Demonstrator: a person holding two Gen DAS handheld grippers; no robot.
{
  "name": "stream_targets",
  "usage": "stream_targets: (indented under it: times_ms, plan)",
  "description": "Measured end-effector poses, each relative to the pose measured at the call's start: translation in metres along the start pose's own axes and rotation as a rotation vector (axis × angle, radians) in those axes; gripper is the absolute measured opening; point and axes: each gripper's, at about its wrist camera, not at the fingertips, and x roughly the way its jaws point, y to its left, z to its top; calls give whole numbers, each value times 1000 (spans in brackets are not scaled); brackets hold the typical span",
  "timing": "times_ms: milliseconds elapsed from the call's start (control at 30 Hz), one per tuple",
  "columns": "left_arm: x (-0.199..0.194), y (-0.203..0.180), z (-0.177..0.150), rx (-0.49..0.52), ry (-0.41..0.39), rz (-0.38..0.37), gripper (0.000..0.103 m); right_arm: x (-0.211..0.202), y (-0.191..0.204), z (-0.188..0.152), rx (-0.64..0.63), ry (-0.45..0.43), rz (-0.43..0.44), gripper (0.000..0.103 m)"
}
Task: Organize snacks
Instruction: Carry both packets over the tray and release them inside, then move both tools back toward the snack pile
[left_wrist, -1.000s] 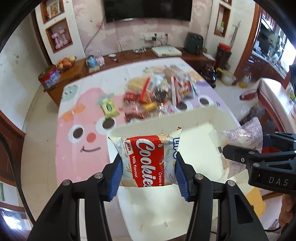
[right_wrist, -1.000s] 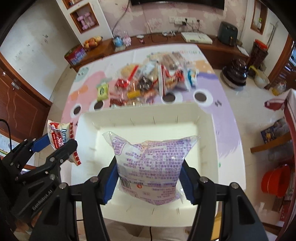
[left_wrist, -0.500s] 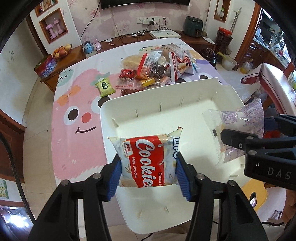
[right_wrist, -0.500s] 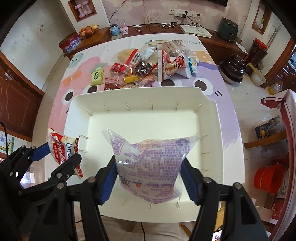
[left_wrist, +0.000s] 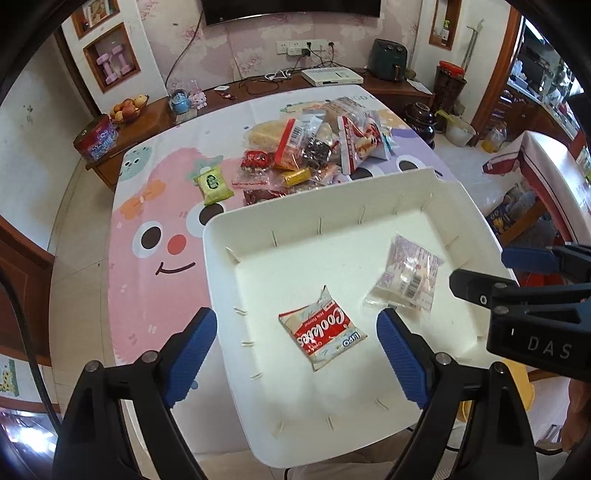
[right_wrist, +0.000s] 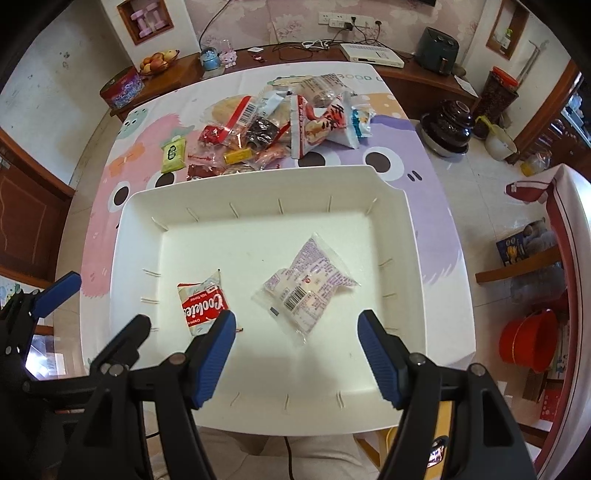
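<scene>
The desk (left_wrist: 155, 295) wears a cartoon-printed cloth in pink and purple, and a white tray (left_wrist: 258, 236) sits at its near edge, taking up much of that end. Beyond the tray's far rim lies a pile of snacks (left_wrist: 314, 147), wrappers heaped together, with a green packet (left_wrist: 213, 183) lying a little apart on the pile's left.

The left tool (left_wrist: 295, 356) hangs above the tray's near left part; its blue-padded jaws are spreading wide and grip nothing. The right tool (right_wrist: 297, 352) hangs beside it over the tray's near right part, jaws apart with clear space between the pads, also holding nothing.

Inside the tray, lying flat on its floor, are two packets. The purple-printed clear packet (right_wrist: 308, 286) lies toward the middle right, barcode side up. The red-and-white cookies packet (left_wrist: 321, 332) lies to its left, near but not touching it, and is the smaller of the two. Neither packet touches a tool.
</scene>
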Motion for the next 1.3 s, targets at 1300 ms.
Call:
stream_targets:
  times_ms: [1300]
  plan:
    - [-26, 34, 20, -80, -159, 113, 88, -16, 14, 17, -62, -94, -31, 69]
